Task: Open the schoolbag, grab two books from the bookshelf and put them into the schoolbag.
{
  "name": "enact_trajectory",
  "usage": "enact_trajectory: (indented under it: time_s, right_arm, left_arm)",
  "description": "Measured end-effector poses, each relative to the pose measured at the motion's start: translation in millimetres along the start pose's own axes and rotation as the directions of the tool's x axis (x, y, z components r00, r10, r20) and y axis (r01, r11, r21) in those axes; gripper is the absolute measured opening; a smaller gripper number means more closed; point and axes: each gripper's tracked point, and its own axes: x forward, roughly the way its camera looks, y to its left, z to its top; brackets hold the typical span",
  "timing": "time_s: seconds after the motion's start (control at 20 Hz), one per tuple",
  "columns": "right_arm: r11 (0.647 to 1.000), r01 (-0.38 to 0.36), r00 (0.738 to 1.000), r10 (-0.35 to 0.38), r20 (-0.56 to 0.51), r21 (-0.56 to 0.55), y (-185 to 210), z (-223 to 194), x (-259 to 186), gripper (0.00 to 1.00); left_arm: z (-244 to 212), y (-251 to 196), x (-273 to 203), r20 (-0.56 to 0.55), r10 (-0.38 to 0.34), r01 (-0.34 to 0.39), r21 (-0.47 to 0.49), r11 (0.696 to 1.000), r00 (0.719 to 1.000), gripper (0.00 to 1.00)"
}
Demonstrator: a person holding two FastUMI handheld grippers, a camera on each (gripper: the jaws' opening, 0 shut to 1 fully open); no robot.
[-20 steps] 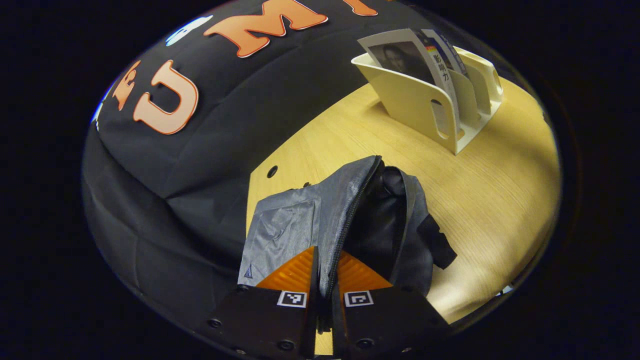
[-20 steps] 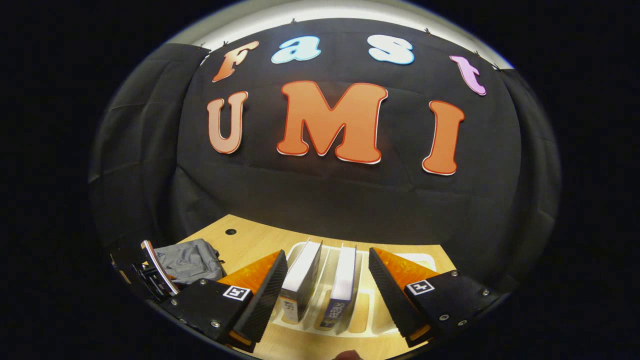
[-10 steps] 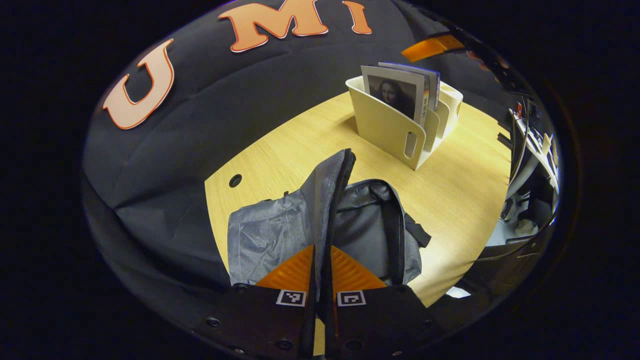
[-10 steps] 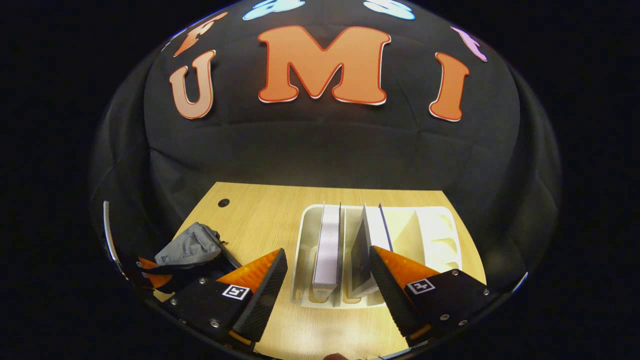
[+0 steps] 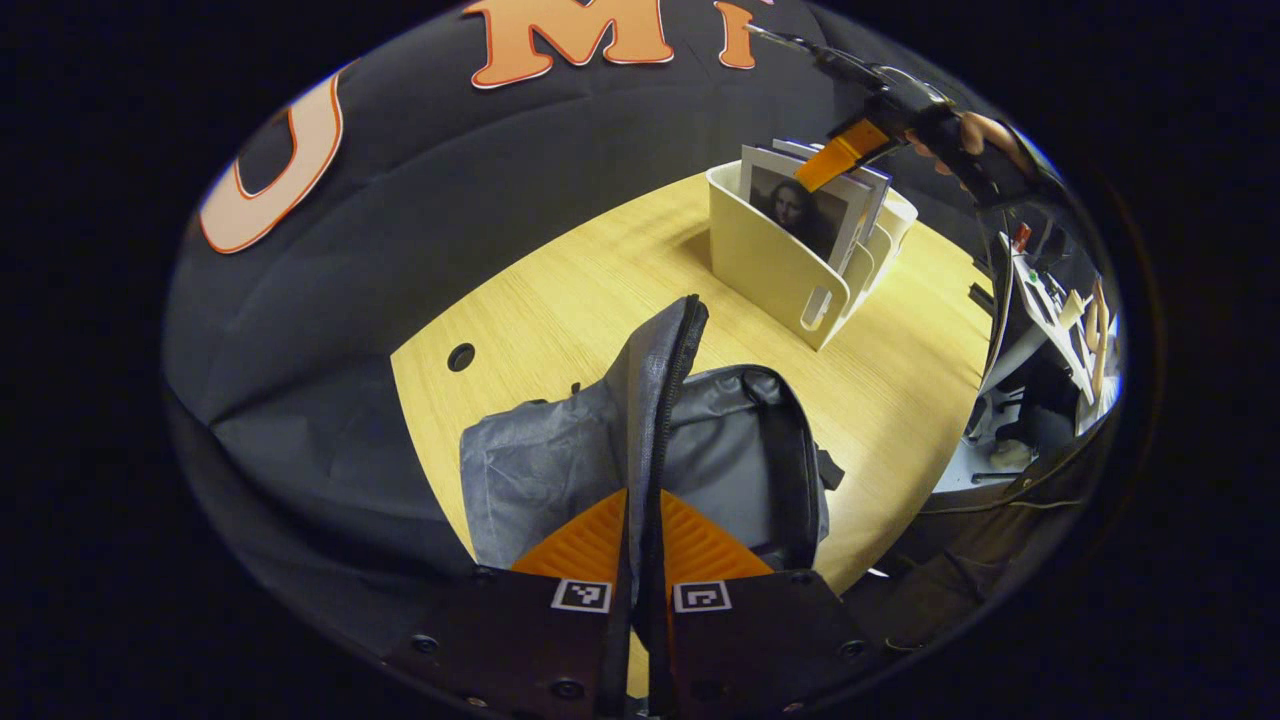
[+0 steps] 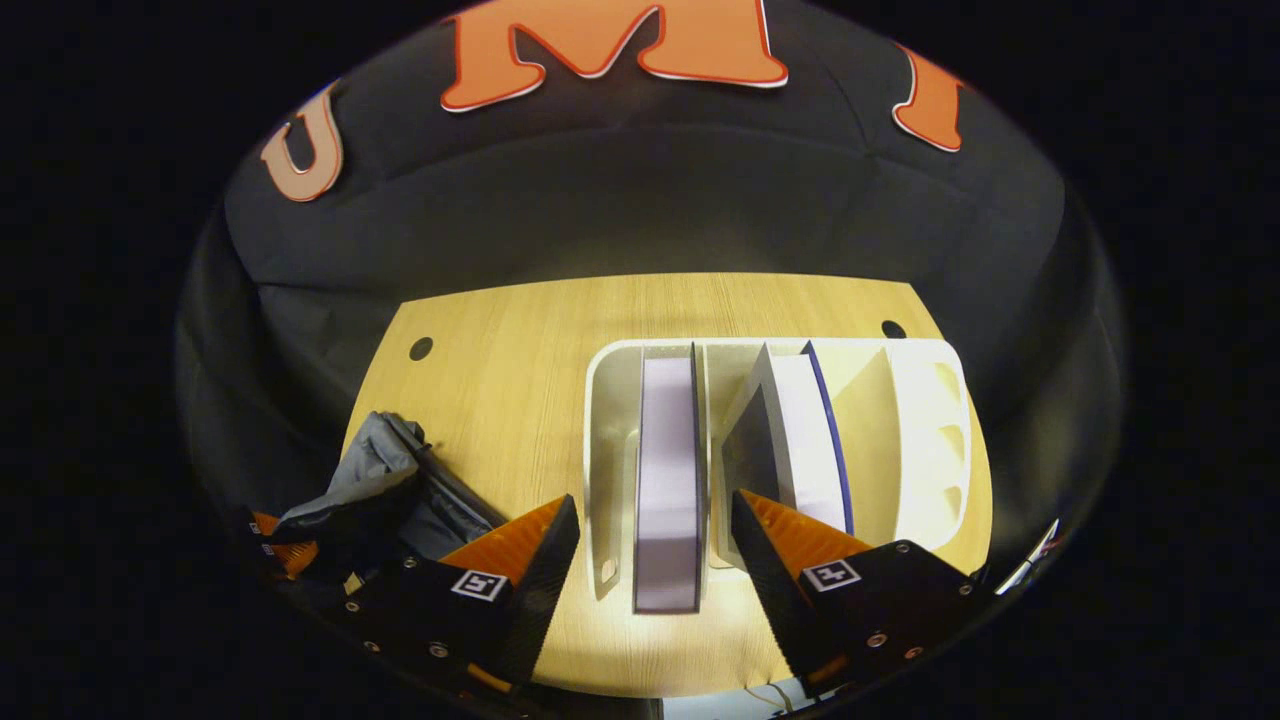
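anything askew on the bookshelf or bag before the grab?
Second book leans sideways in its slot of the bookshelf; the first book stands straight between the open right gripper fingers. Schoolbag gapes open, flap pinched by the left gripper. Nothing spilled or damaged.

Left gripper view: low and close behind the grey schoolbag (image 5: 640, 450), facing across the wooden table (image 5: 560, 290) toward the white bookshelf (image 5: 790, 260). Right gripper view: above the bookshelf (image 6: 770, 440), looking steeply down, near its books (image 6: 668, 470). Shared: bookshelf, table, and schoolbag (image 6: 385, 490), left of the bookshelf.
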Motion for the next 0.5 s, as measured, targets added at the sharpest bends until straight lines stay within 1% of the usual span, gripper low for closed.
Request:
enact_trajectory:
  time_s: [0.05,0.1,0.2,0.25,0.3,0.35,0.4,0.45,0.5]
  right_arm:
    - [1.000,0.006,0.999,-0.006,-0.033,0.010,-2.5,0.8,8.2,0.85]
    - [1.000,0.016,0.998,-0.014,-0.069,0.019,-5.3,0.6,17.6,0.82]
    - [0.998,0.038,0.988,-0.031,-0.149,0.045,-10.6,-5.7,33.8,0.66]
    - [0.997,0.039,0.987,-0.027,-0.161,0.067,-9.4,-4.9,32.6,0.43]
    - [0.996,0.042,0.984,-0.027,-0.174,0.081,-9.9,-6.4,31.2,0.40]
    - [0.996,0.038,0.984,-0.022,-0.176,0.086,-11.0,-6.8,26.8,0.39]
    - [0.996,0.037,0.985,-0.021,-0.169,0.087,-13.7,-6.1,21.7,0.31]
    - [0.995,0.031,0.988,-0.016,-0.156,0.091,-14.9,-5.4,12.4,0.38]
    - [0.995,0.021,0.989,-0.007,-0.147,0.094,-14.9,-5.4,3.7,0.31]
  left_arm:
    - [-0.1,-0.4,0.3,-0.004,0.000,0.000,0.001,1.000,1.000,0.08]
    - [-0.6,-2.1,2.2,-0.009,-0.002,0.002,-0.001,1.000,1.000,0.08]
    - [-2.6,-2.0,5.5,-0.026,0.002,-0.002,-0.006,1.000,1.000,0.08]
    - [-2.2,-0.8,5.8,-0.029,0.006,-0.006,-0.009,1.000,1.000,0.08]
    - [-2.7,0.2,5.0,-0.036,0.008,-0.008,-0.017,1.000,0.999,0.08]
    - [-2.7,-0.3,6.2,-0.040,0.006,-0.006,-0.019,1.000,0.999,0.08]
    - [-2.9,-0.9,5.8,-0.040,0.004,-0.005,-0.019,1.000,0.999,0.08]
    - [-3.0,-2.4,6.7,-0.040,0.002,-0.003,-0.020,1.000,0.999,0.08]
    - [-3.8,-3.1,7.3,-0.043,0.002,-0.003,-0.021,1.000,0.999,0.08]
